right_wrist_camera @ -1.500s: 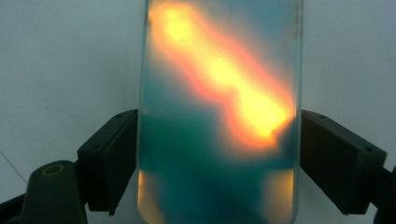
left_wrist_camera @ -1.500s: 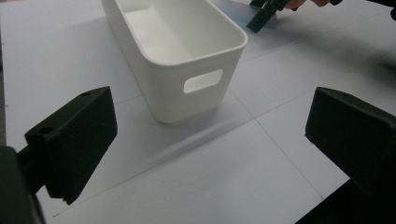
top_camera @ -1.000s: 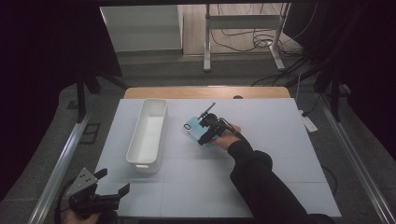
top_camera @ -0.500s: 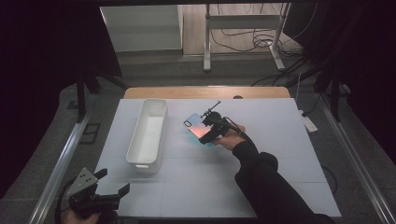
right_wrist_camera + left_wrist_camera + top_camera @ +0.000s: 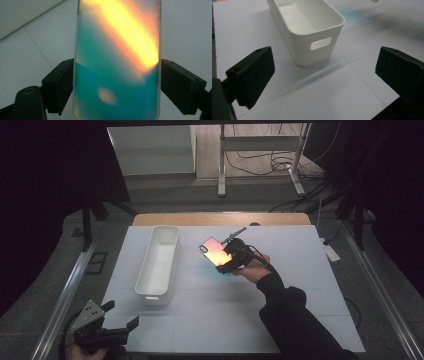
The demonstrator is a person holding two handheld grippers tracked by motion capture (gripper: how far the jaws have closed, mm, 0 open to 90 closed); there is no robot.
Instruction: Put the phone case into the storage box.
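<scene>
Right gripper clamps the iridescent phone case mid-frame, lifted off the table but not yet in the white bin; left gripper waits wide open, lower left.

No words, numbers, brand marks or signs can be read anywhere in these pictures. The phone case between the jaws of the right gripper shows only shifting colours, teal and orange-yellow, with no lettering. The white bin ahead of the left gripper has plain walls with no label, and the white table under both carries only thin seam lines.
</scene>
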